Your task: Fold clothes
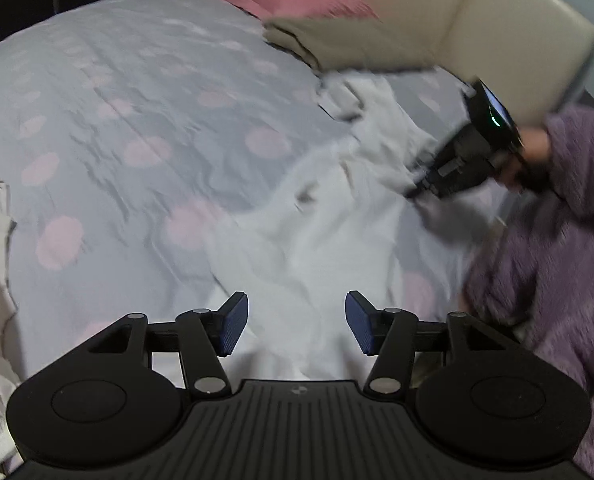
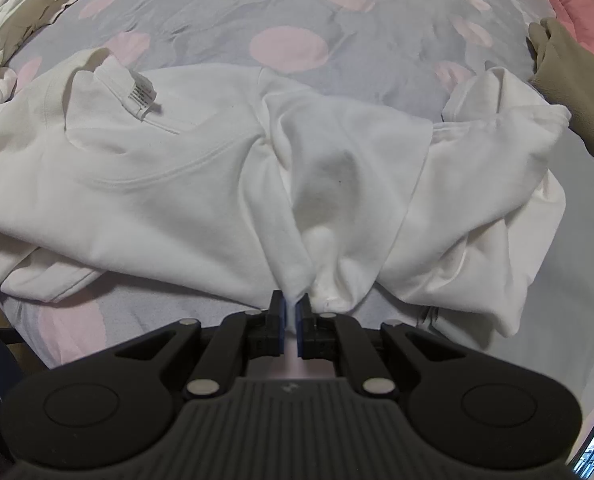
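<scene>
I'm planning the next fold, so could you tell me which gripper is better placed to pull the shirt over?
Right: the right gripper is shut on the white shirt; the left gripper is open, holding nothing.

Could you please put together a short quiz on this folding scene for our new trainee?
1. True or false: the right gripper is shut on the white shirt.
2. The left gripper is: A) shut on the shirt, B) open above the shirt, C) out of view.
3. Which way does the shirt's label lie on the bedspread: toward the left or the right of the right wrist view?

Key:
1. True; its pads pinch a fold at the near edge.
2. B; nothing is between its pads.
3. Left, at the collar; the folded beige garment lies at the right.
</scene>
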`<move>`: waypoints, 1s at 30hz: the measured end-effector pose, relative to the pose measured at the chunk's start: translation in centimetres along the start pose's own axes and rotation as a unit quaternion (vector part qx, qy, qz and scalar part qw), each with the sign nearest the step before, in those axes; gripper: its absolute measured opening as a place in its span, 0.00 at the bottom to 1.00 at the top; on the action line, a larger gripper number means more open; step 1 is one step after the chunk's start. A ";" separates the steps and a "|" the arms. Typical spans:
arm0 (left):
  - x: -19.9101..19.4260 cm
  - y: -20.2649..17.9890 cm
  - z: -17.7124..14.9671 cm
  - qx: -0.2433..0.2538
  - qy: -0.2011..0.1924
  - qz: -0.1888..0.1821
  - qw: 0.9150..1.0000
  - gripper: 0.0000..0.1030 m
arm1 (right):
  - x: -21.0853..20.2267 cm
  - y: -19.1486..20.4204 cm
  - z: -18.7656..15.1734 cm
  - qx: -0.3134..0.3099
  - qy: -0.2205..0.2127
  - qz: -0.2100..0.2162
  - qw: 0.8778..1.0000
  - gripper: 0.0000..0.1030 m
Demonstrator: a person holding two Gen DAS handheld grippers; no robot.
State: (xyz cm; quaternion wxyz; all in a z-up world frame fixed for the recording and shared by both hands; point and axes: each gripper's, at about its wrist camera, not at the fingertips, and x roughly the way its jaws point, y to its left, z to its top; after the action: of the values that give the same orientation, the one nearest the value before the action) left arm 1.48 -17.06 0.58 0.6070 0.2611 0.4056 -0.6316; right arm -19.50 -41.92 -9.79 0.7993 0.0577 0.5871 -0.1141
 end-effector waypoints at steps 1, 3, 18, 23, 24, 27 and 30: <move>0.5 0.5 0.4 -0.006 0.006 0.011 1.000 0.50 | 0.0 0.0 0.0 0.000 0.000 0.000 1.000 0.06; 2.1 1.4 0.9 -0.011 0.029 0.033 0.999 0.47 | -0.1 0.1 -0.2 -0.002 -0.001 0.000 1.000 0.07; 12.9 5.9 -1.0 -0.039 0.143 0.070 0.986 0.42 | 0.0 -0.8 -0.3 0.007 -0.014 0.023 1.000 0.07; 12.6 5.0 -0.9 -0.039 0.136 0.087 0.986 0.10 | -0.5 -1.1 -0.5 0.010 -0.029 0.043 0.999 0.18; 12.3 4.9 -1.2 -0.040 0.129 0.089 0.987 0.07 | -0.8 -1.0 -0.5 0.008 -0.037 0.046 0.998 0.27; 11.0 4.8 -1.4 -0.052 0.108 0.095 0.988 0.03 | -1.7 -0.8 -0.5 -0.002 -0.060 0.051 0.997 0.36; 9.0 4.9 -1.5 -0.063 0.083 0.116 0.988 0.02 | -2.3 -0.6 -0.4 -0.007 -0.092 0.030 0.995 0.36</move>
State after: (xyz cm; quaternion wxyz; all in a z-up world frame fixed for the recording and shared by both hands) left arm 4.89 -20.52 -8.54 0.6556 0.3188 0.4608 -0.5062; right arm -20.67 -42.16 -7.66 0.8533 0.0593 0.5100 -0.0906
